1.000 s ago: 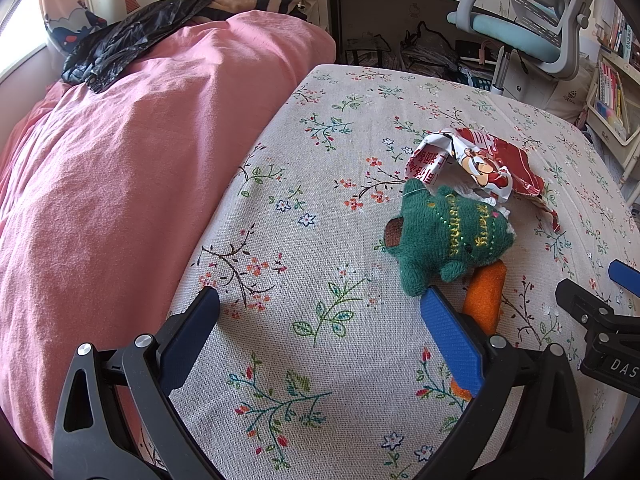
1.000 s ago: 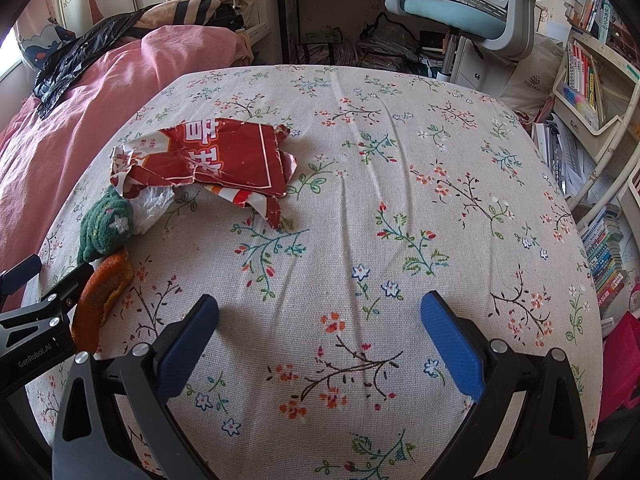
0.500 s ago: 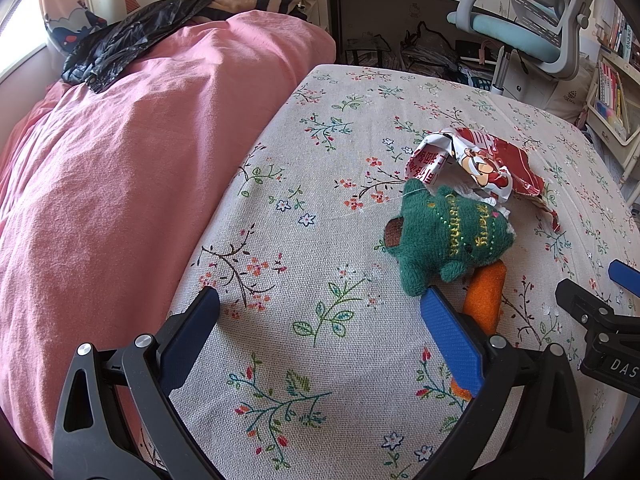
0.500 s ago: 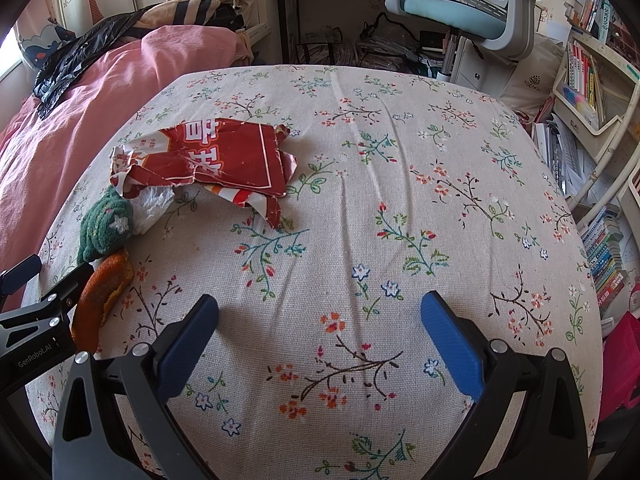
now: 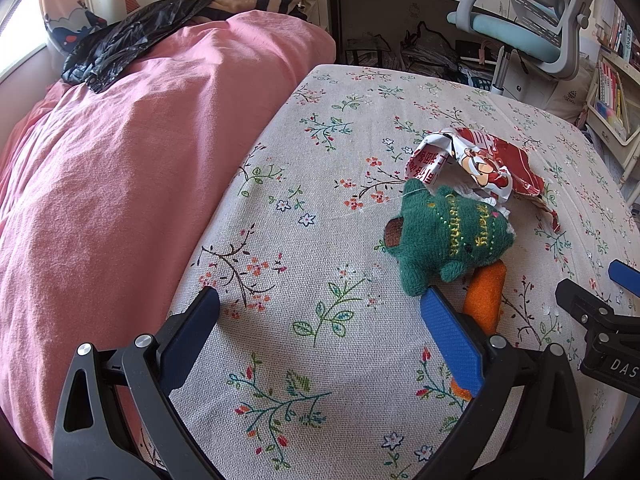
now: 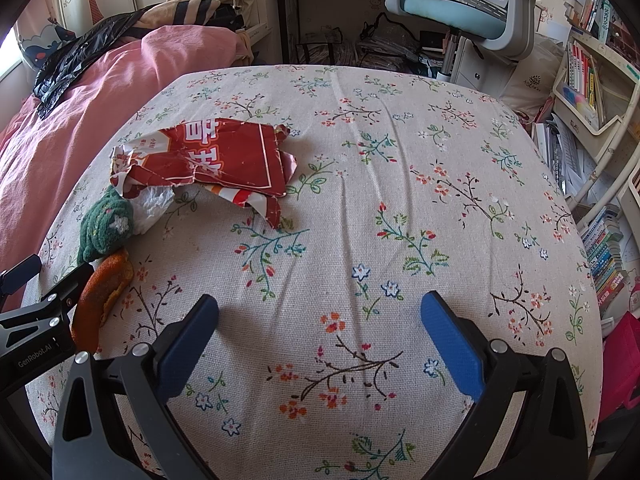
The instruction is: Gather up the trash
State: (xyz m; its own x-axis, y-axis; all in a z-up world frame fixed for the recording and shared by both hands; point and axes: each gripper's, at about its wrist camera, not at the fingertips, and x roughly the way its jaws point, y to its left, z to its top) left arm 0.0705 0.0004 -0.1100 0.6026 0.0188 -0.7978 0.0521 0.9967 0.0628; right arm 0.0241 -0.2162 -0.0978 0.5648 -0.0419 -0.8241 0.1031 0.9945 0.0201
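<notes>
Both the left tongs [image 5: 320, 320] and right tongs [image 6: 320, 320] hover spread and empty near the torn red wrapper [image 6: 224, 164], likely readying a grab.

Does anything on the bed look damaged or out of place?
Yes. A torn, crumpled red wrapper lies on the floral cover. Beside it are a green plush toy and an orange peel, which do not belong on a bed.

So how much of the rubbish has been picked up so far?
Nothing looks collected yet. The torn red wrapper, the orange peel and some white crumpled paper all lie on the floral bedspread. Both the left gripper and right gripper are open and empty, so everything remains.
</notes>
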